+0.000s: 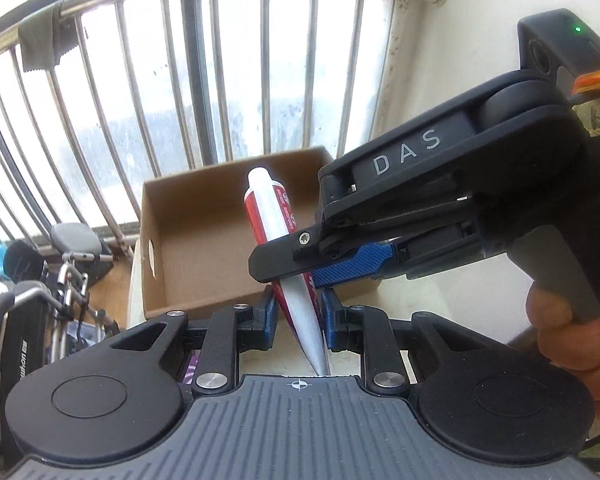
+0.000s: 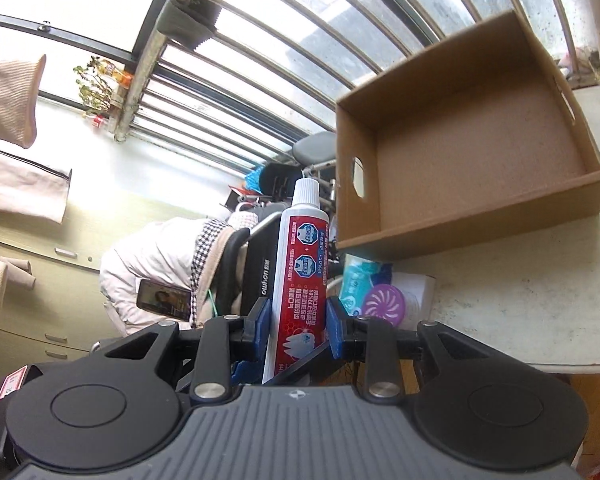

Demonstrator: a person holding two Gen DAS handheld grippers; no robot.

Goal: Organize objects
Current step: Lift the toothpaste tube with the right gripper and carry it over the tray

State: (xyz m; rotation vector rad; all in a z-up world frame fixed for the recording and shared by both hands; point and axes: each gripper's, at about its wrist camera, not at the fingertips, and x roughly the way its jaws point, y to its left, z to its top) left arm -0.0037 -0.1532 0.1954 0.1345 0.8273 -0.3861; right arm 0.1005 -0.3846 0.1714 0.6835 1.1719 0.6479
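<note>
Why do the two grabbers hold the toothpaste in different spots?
The left gripper pinches the toothpaste at its flat crimped tail; the right gripper clamps higher up the tube. The left gripper meets it end-on; the right gripper crosses it from the side. Both are shut on it, with blue pads.

Tube: red-and-white toothpaste tube (image 1: 278,240), cap up
Left gripper (image 1: 298,312): clamps crimped end
Right gripper (image 1: 290,270): clamps middle
Behind: open brown cardboard box (image 1: 188,240)
</note>
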